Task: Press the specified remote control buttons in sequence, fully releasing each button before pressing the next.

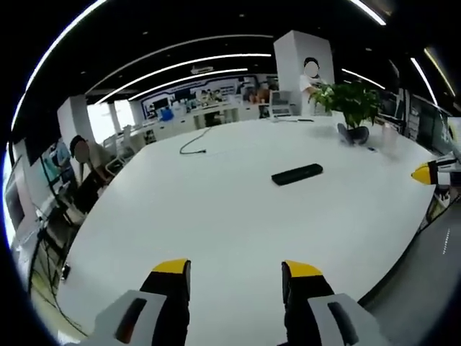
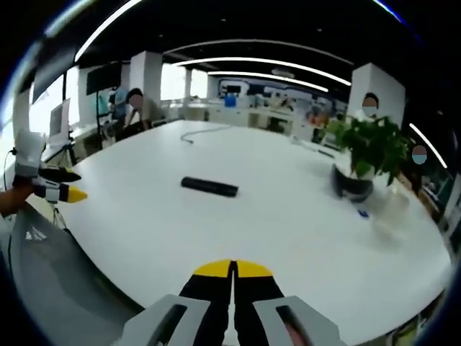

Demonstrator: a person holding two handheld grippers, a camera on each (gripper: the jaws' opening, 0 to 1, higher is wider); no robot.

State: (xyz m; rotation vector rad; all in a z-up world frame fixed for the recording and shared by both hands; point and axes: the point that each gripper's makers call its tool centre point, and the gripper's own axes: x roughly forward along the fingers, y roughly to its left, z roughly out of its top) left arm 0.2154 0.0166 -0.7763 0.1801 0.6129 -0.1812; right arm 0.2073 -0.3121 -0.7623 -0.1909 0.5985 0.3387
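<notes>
Remote (image 1: 297, 174): on bench (image 1: 216, 209), well ahead of both tongs; left tongs (image 1: 235, 272) spread, right tongs (image 2: 232, 268) pressed together. Risk: the light remote skids under an off-centre press.

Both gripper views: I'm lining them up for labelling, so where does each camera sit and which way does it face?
Left gripper view: rides the left gripper, jaws apart, facing across the white table toward the remote control; the right gripper's tip enters at right.
Right gripper view: rides the right gripper, jaws together, facing the remote; the left gripper shows at left.
Shared: table, remote, potted plant, cable.
</notes>
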